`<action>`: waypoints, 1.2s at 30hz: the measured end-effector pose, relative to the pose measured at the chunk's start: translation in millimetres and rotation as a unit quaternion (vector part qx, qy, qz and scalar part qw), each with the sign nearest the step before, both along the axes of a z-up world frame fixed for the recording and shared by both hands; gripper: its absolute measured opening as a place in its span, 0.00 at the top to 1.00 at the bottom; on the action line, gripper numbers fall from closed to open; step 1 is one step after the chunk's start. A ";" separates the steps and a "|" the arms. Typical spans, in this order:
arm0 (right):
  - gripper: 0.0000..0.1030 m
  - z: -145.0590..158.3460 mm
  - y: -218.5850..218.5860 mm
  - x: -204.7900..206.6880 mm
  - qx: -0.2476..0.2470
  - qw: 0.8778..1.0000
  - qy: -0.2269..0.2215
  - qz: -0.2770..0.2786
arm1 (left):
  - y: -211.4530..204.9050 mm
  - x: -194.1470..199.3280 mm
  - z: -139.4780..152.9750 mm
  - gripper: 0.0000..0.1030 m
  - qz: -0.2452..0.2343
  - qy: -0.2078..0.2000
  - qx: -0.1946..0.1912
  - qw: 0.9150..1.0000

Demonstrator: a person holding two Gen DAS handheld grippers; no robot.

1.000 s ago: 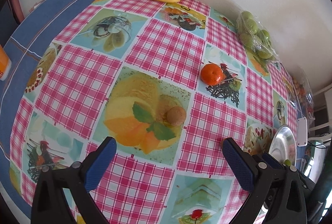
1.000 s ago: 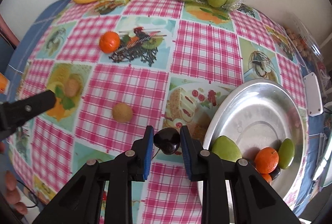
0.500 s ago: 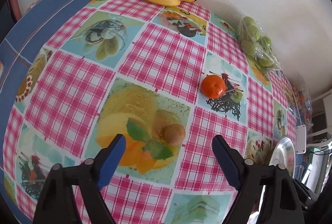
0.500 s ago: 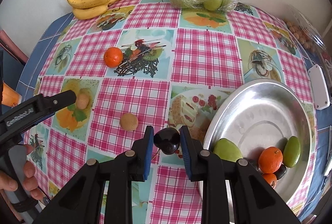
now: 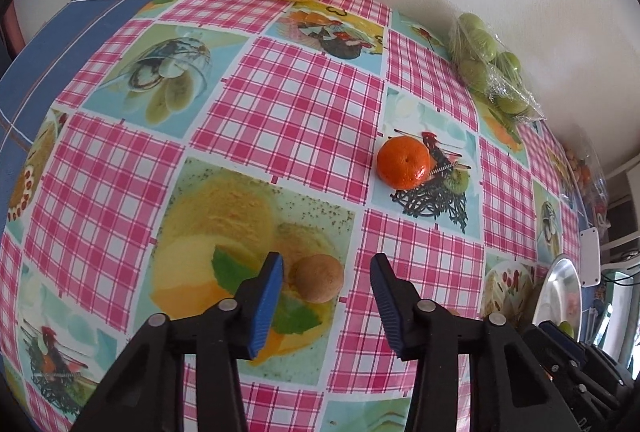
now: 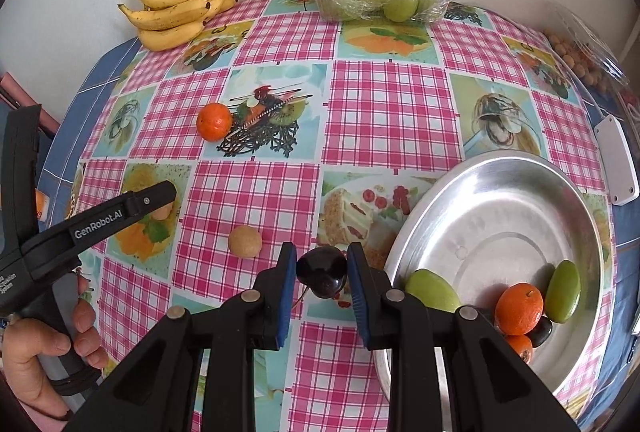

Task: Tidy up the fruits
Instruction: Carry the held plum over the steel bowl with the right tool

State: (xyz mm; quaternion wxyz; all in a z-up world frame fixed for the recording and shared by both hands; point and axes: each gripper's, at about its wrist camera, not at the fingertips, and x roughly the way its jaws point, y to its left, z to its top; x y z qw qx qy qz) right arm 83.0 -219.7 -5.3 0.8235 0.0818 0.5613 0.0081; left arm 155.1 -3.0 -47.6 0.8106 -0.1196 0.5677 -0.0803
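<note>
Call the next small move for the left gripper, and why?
Probably finish closing on the small brown fruit. The left gripper already straddles it and its jaws have just been closing, but a gap shows between the right pad and the fruit, so nothing is gripped yet. The right gripper is shut on a dark fruit beside the metal bowl, so it is busy.

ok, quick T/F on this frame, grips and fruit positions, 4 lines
1. The right gripper holds a dark fruit. True.
2. The left gripper already clamps the small brown fruit. False: its jaws have just been closing, with the fruit between them but a gap still showing on one side.
3. The metal bowl is empty. False: it holds green and orange fruit.
4. The bananas lie by the wall. True.
</note>
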 end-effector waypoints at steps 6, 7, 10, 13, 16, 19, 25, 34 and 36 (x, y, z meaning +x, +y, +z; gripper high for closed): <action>0.74 0.3 -1.6 -0.6 0.002 1.000 0.001 -0.004 | -0.3 -1.1 -2.1 0.73 0.001 0.005 -0.004 1.000; 0.74 0.7 -2.1 -0.8 0.003 1.000 0.001 -0.005 | -0.7 -1.5 -1.5 0.73 0.000 0.006 -0.008 1.000; 0.74 2.6 -3.3 -1.2 0.005 1.000 -0.002 -0.006 | -2.5 -3.3 5.4 0.73 -0.003 -0.005 -0.006 1.000; 0.74 6.3 -4.6 -2.4 0.008 1.000 -0.006 -0.007 | -2.8 -4.6 16.0 0.73 -0.004 -0.016 -0.005 1.000; 0.74 12.0 -5.7 -3.8 0.011 1.000 -0.014 -0.009 | -1.7 -7.0 31.4 0.73 -0.002 -0.032 -0.006 0.999; 0.74 17.3 -7.0 -5.5 0.015 1.000 -0.021 -0.009 | -1.2 -9.2 42.5 0.73 0.001 -0.040 0.000 0.999; 0.74 19.6 -13.0 -8.4 0.020 0.999 -0.020 -0.015 | -2.9 -13.1 50.1 0.73 0.004 -0.036 -0.001 0.999; 0.74 17.6 -41.4 -15.4 0.032 0.998 -0.012 -0.047 | -18.6 -21.2 55.7 0.73 -0.004 -0.031 -0.012 0.999; 0.74 17.1 -51.2 -17.7 0.036 0.998 -0.011 -0.058 | -24.4 -23.5 58.2 0.73 -0.010 -0.032 -0.017 0.999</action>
